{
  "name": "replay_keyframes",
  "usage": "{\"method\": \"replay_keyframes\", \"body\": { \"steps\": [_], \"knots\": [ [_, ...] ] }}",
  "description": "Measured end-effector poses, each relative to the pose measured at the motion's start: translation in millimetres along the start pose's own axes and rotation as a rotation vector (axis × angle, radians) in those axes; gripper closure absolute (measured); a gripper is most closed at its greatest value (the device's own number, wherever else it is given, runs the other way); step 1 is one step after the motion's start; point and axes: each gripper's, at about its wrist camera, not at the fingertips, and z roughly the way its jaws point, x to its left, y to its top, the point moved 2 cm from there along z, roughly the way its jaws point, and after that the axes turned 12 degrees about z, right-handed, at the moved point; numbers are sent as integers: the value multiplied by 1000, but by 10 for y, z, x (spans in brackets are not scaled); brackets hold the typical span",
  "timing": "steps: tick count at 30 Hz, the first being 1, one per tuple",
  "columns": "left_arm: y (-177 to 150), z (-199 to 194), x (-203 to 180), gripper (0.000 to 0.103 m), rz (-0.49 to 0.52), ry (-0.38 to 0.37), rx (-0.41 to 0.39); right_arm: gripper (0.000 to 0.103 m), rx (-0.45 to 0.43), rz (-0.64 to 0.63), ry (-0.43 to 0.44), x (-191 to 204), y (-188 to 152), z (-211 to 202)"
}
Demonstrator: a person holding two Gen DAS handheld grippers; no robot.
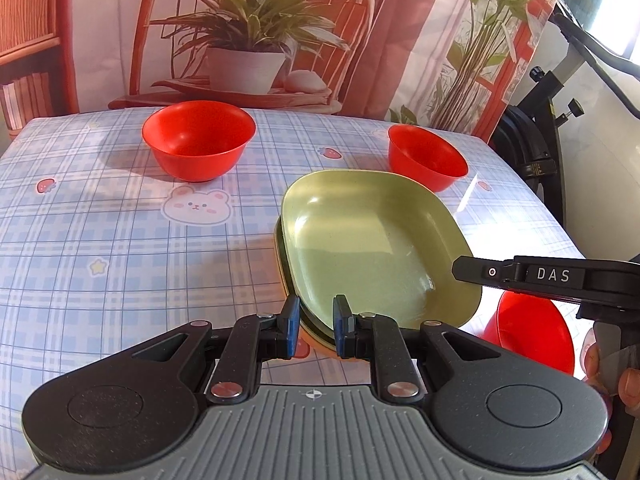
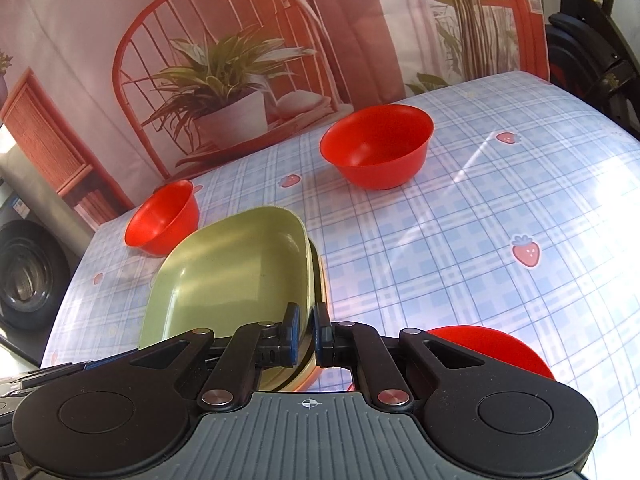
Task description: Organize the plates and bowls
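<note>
A stack of green square plates (image 1: 372, 248) sits on the checked tablecloth; it also shows in the right wrist view (image 2: 236, 268). My left gripper (image 1: 316, 326) straddles the stack's near rim with a gap between its jaws. My right gripper (image 2: 306, 330) is shut on the rim of the top green plate, tilting it up. Three red bowls stand around: one far left (image 1: 199, 140), one far right (image 1: 426, 158), one near right (image 1: 532, 332). In the right wrist view the bowls show at left (image 2: 162, 218), at the back (image 2: 378, 146) and near right (image 2: 492, 348).
A printed backdrop (image 1: 256, 32) hangs behind the table's far edge. Black exercise equipment (image 1: 536, 136) stands off the table's right side. The right gripper's body (image 1: 552, 276) reaches over the plate in the left wrist view.
</note>
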Motion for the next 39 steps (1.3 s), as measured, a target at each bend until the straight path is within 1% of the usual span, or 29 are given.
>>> {"method": "replay_keyframes", "body": {
  "steps": [2,4,6,10,16,24,25,28,30,35,39],
  "knots": [
    [-2,15,6,84,-1,0,5,95,-1,-6,-2,3,-3,-1],
    [-4,25,17,84,-9,5,5,90,0,-15,6,11,5,-12],
    [-2,22,29,84,-16,2,1,89,-11,-25,6,19,11,-41],
    [-12,-6,23,84,-21,9,-9,89,-26,-38,-14,8,20,-65],
    [-38,-47,41,84,-45,15,-23,89,-3,-35,-43,-43,-30,3],
    [-55,-36,45,84,-53,11,-30,89,5,-32,-49,-35,-43,27],
    [-45,-45,53,84,-51,16,-30,89,3,-25,-40,-32,-33,12],
    [20,-123,108,84,-49,16,-56,86,-15,-2,16,10,13,-55],
    [90,-200,175,84,-38,13,-83,85,-28,-10,33,77,47,-95],
    [312,-373,427,84,10,69,-132,82,-39,-50,56,324,176,-118],
    [515,-508,742,84,24,127,-160,82,-39,-78,67,579,297,-56]
  ]
}}
